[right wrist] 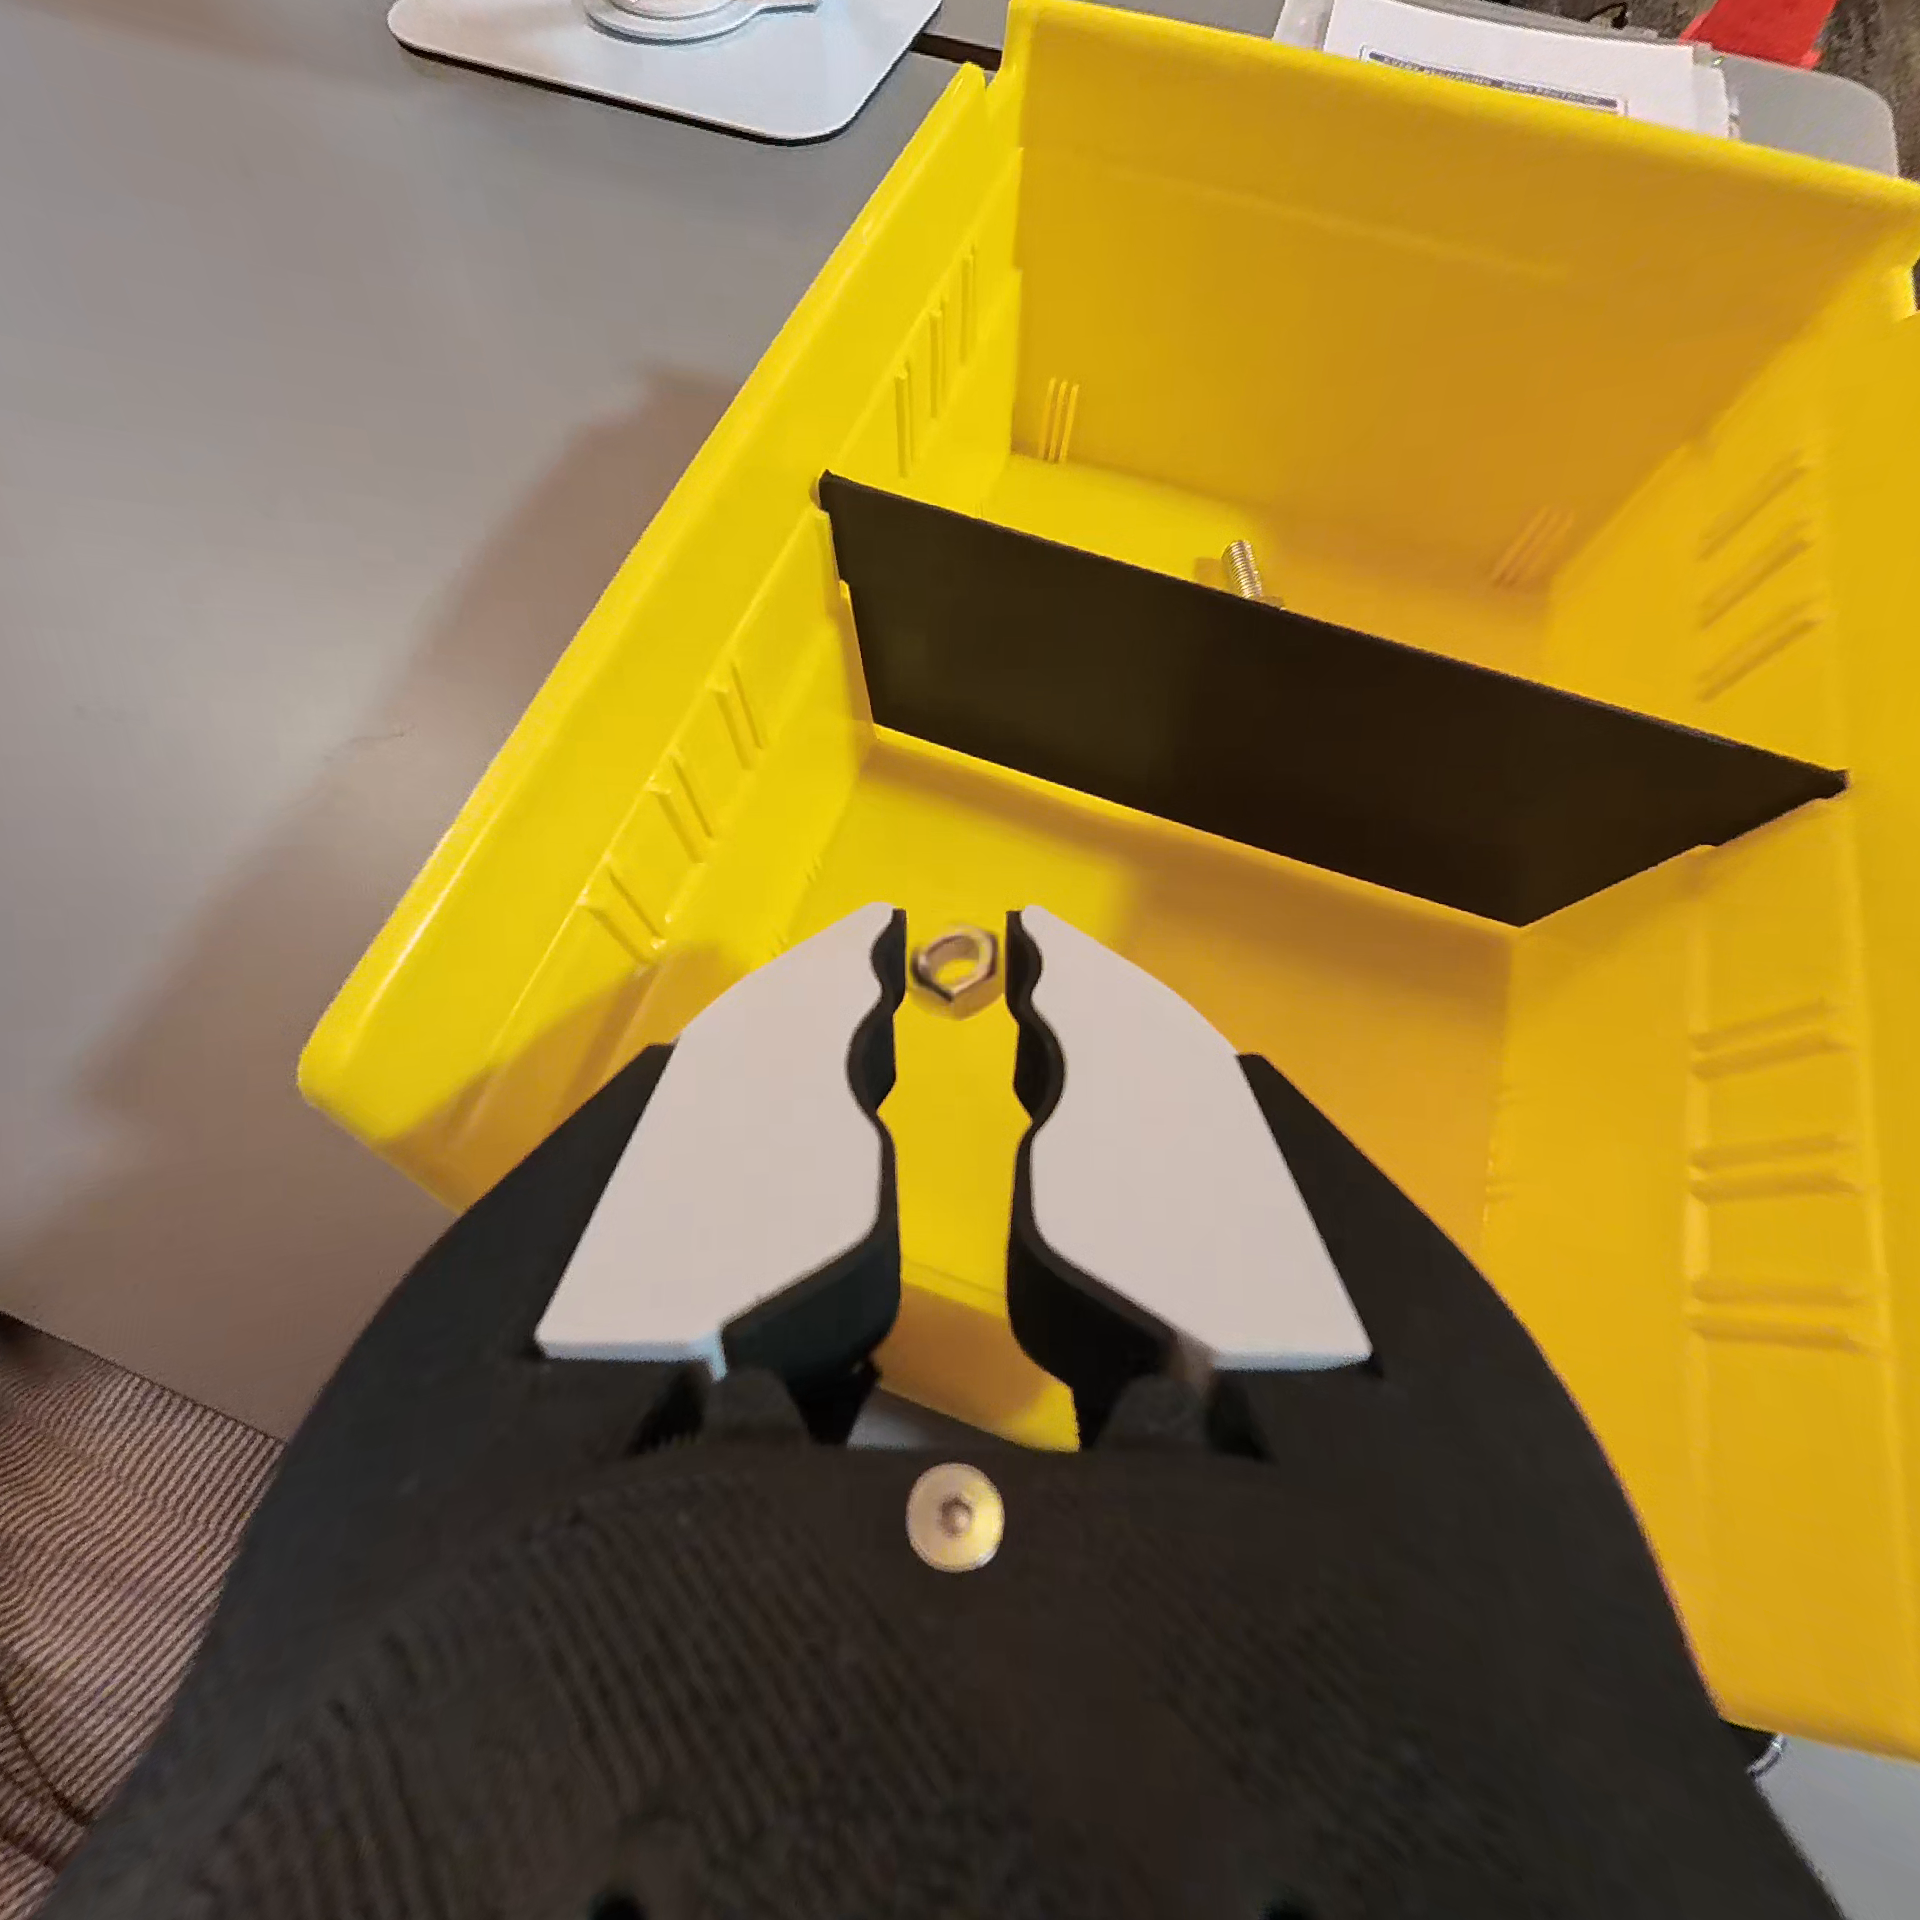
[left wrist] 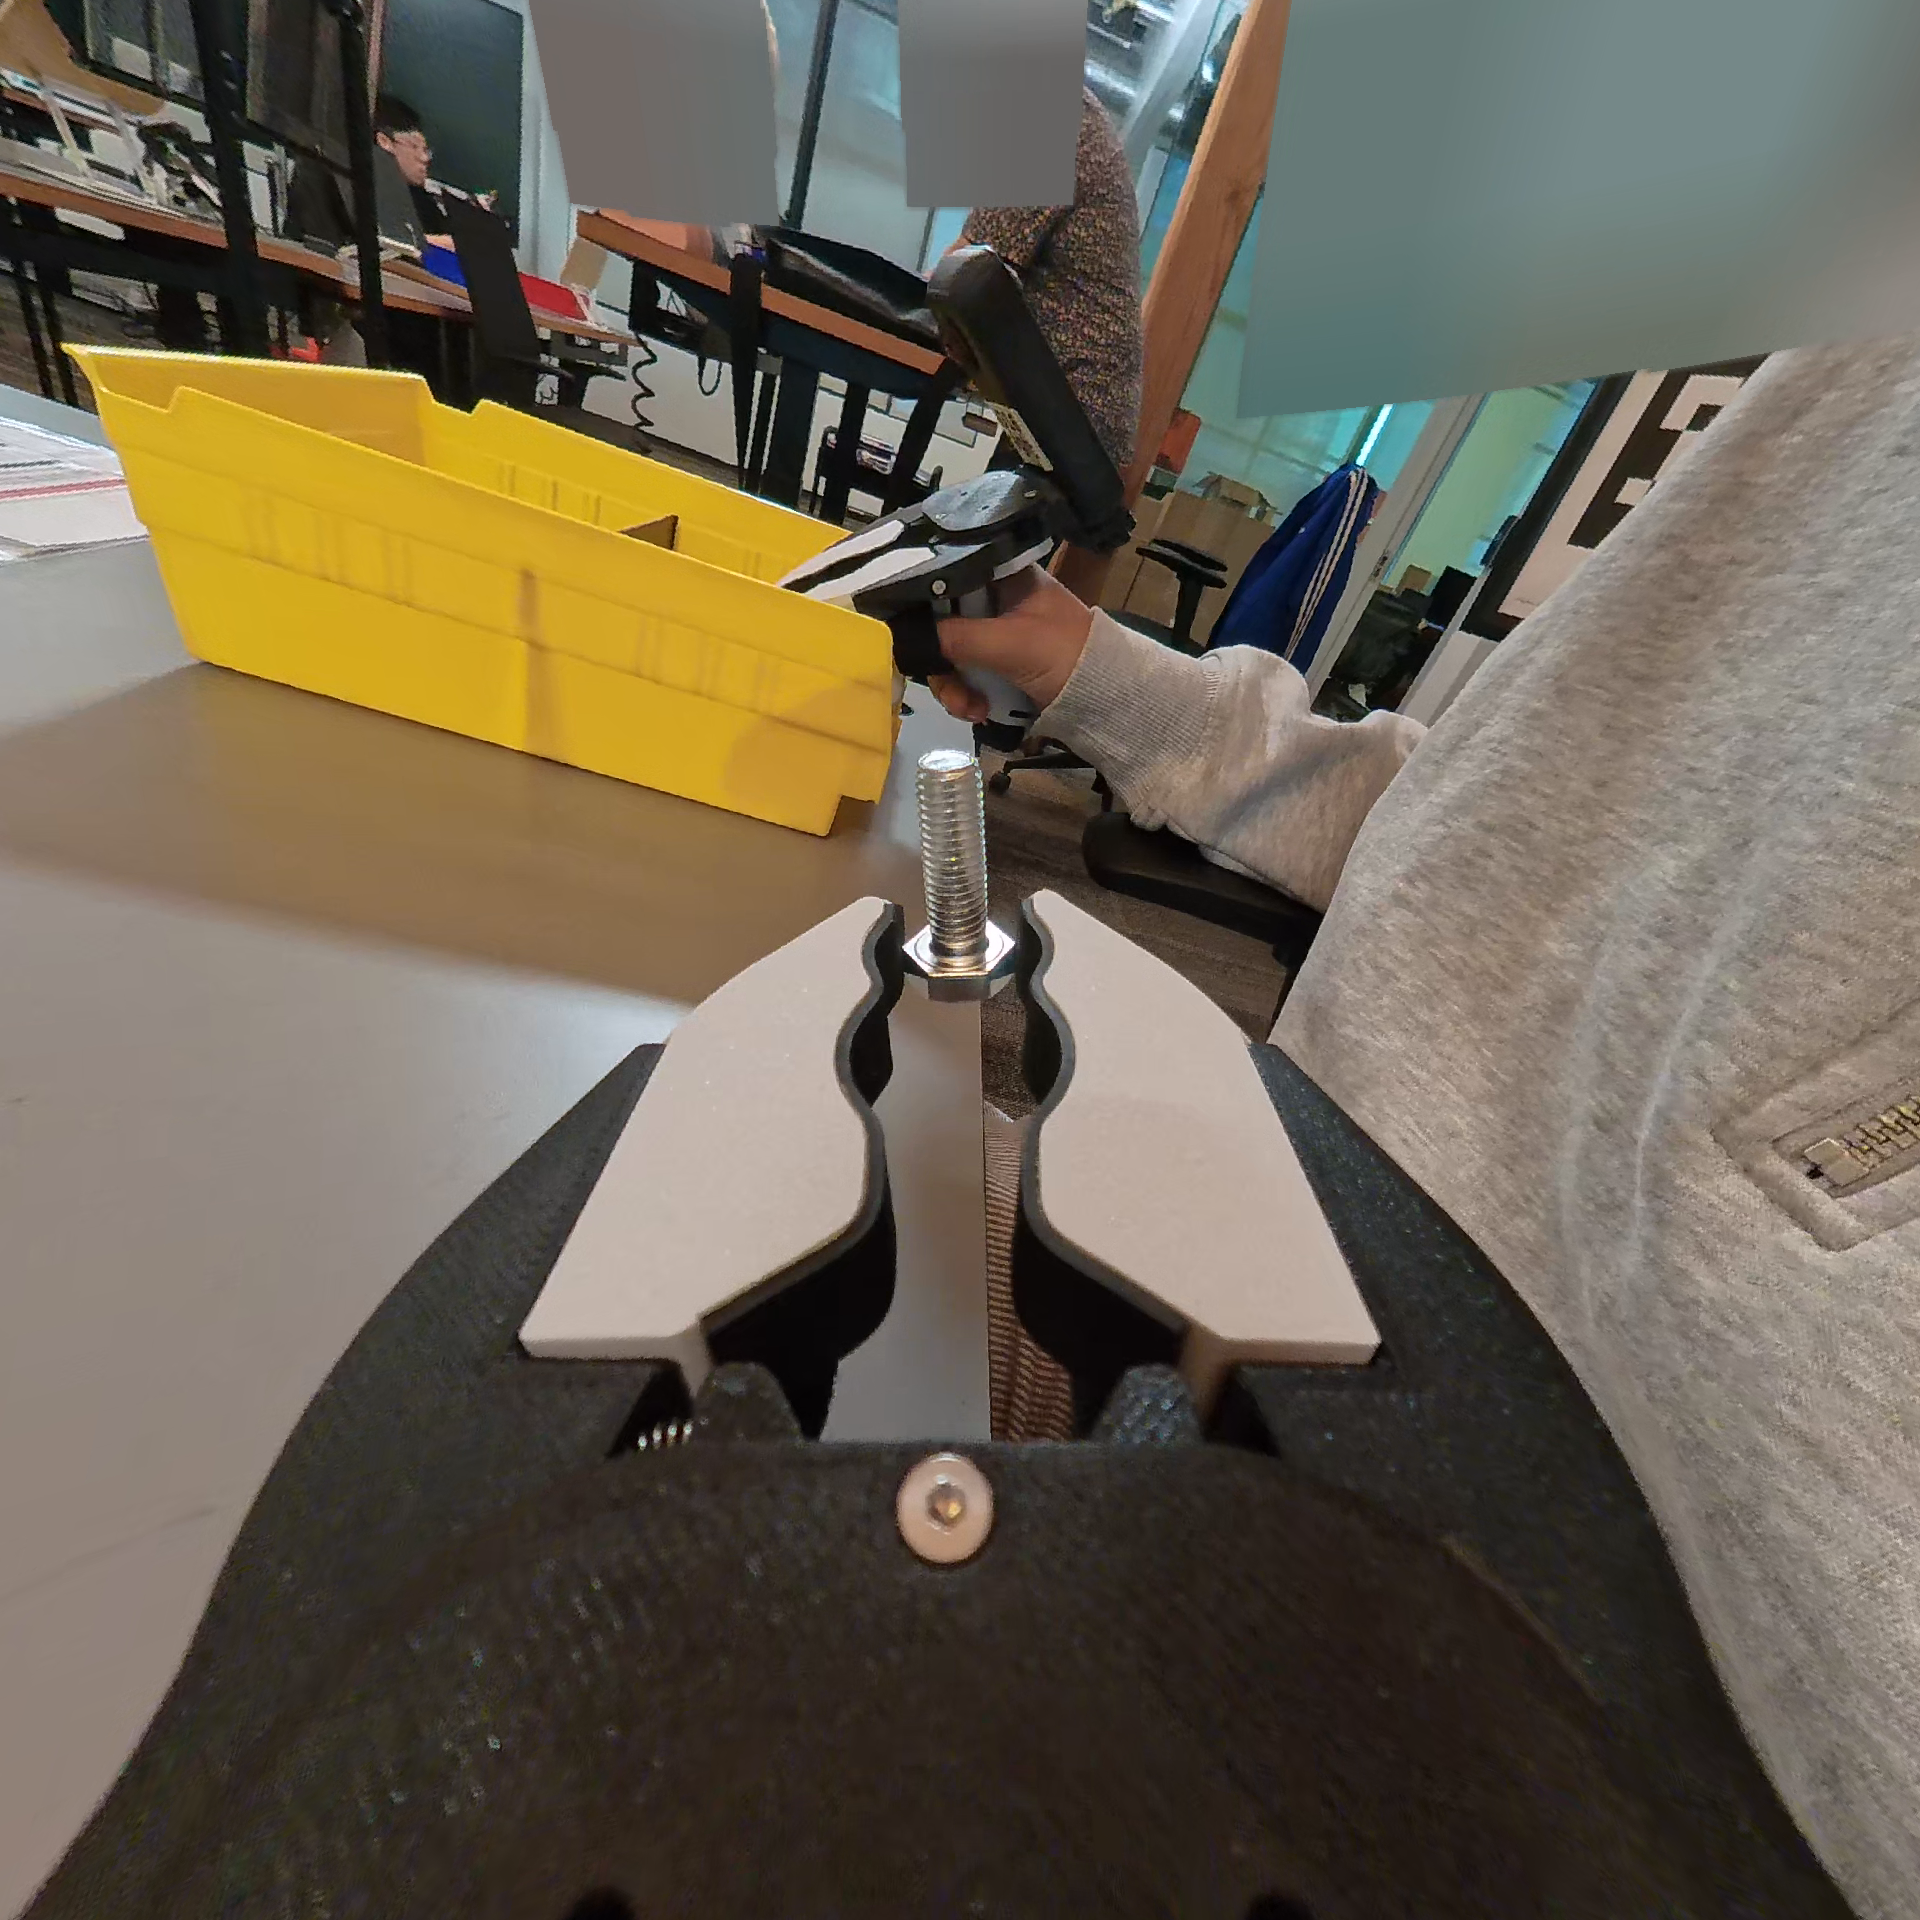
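Observation:
My left gripper is shut on the hex head of a silver bolt, whose threaded shaft stands upright above the grey table's edge. My right gripper hangs over the near compartment of a yellow bin, its tips closed on a small hex nut. A black divider splits the bin. A second bolt lies in the far compartment. In the left wrist view, the right gripper reaches over the rim of the bin from the right.
The grey table carries the bin. A white mat and papers lie beyond it. A person in a grey sweatshirt is close on the right. Desks, chairs and people fill the background.

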The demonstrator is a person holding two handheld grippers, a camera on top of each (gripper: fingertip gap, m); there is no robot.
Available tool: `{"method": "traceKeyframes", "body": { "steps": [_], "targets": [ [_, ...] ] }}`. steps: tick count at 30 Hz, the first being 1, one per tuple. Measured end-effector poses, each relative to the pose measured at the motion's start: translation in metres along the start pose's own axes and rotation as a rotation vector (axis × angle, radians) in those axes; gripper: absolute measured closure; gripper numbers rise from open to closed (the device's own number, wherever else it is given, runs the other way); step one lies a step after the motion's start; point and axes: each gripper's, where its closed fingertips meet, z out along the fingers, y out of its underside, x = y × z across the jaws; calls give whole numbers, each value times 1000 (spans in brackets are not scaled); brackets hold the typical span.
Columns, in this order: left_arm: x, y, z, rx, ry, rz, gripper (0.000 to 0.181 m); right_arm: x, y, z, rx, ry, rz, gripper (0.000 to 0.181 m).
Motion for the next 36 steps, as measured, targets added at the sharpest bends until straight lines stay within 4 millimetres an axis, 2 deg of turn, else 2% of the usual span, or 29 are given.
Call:
{"method": "traceKeyframes", "body": {
  "steps": [1,7,10,12,14,15,18,20,22,25,27,30,36],
  "targets": [
    [0,0,0,0,0,0,160,0,0,0,0,2,-2,162],
    [0,0,0,1,1,-5,160,4,-5,-3,26,45,-32,162],
    [0,-1,0,7,-1,-9,160,4,-21,-13,113,82,-67,164],
    [-1,-1,0,11,-5,-11,160,-3,-42,-26,229,88,-108,165],
    [-2,-2,-1,16,-11,-12,160,-27,-70,-46,395,33,-159,167],
    [-3,-2,-1,18,-16,-12,160,-45,-84,-58,475,-17,-177,168],
    [-4,-3,0,25,-26,-12,160,-117,-111,-81,642,-245,-188,171],
    [-4,-4,1,29,-31,-14,160,-168,-111,-83,676,-407,-197,176],
    [0,-6,2,42,-25,-18,160,-210,-100,-74,643,-532,-218,178],
    [6,-6,4,42,-22,-2,160,-255,-74,-51,486,-700,-182,169],
    [8,-6,6,41,-29,14,161,-273,-62,-43,395,-818,-92,164],
    [6,-2,9,9,-67,39,161,-280,-64,-46,413,-906,5,166],
    [11,4,14,-27,-72,61,161,-286,-59,-43,406,-882,-80,168]
  ]
}}
